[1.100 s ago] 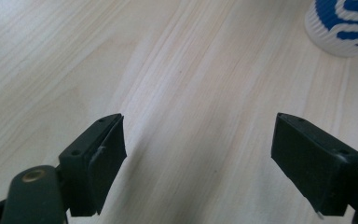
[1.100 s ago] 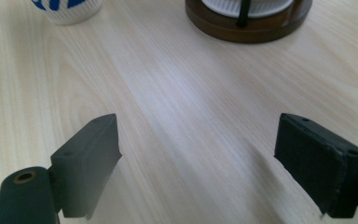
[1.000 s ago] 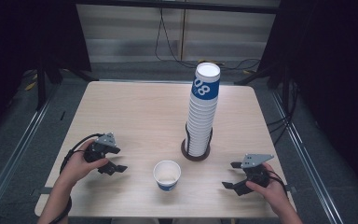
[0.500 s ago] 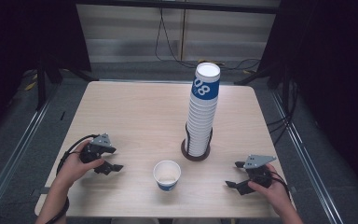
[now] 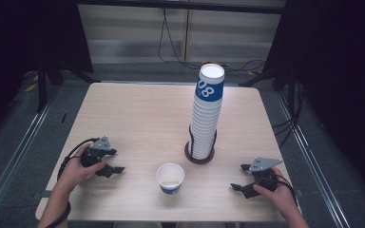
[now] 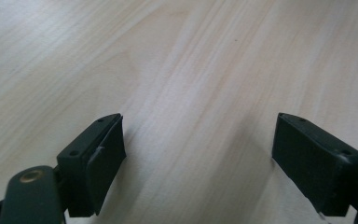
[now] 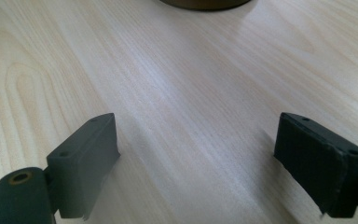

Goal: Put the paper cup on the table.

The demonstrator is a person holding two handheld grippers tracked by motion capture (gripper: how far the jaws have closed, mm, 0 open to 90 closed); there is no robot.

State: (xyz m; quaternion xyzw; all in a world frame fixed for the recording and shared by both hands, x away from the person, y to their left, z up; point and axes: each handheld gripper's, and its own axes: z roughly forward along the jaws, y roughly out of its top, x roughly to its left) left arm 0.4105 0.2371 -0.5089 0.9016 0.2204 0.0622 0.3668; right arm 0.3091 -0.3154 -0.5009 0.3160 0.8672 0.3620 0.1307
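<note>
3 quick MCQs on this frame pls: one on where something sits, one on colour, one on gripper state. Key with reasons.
1. Where does the single cup stand?
A. On top of the stack
B. On the table, nearer the person than the stack
C. Between the left gripper's jaws

2. What colour is the band on the top cup of the cup stack?
A. Blue
B. Red
C. Green

3. How do the jaws of the left gripper and right gripper stand?
A. Both shut on cups
B. Left holds the single cup
C. Both open, nothing between them

Key: B, it stands alone on the table in front of the stack's holder; A, blue band with white digits; C, both gripper views show bare wood between spread jaws.
</note>
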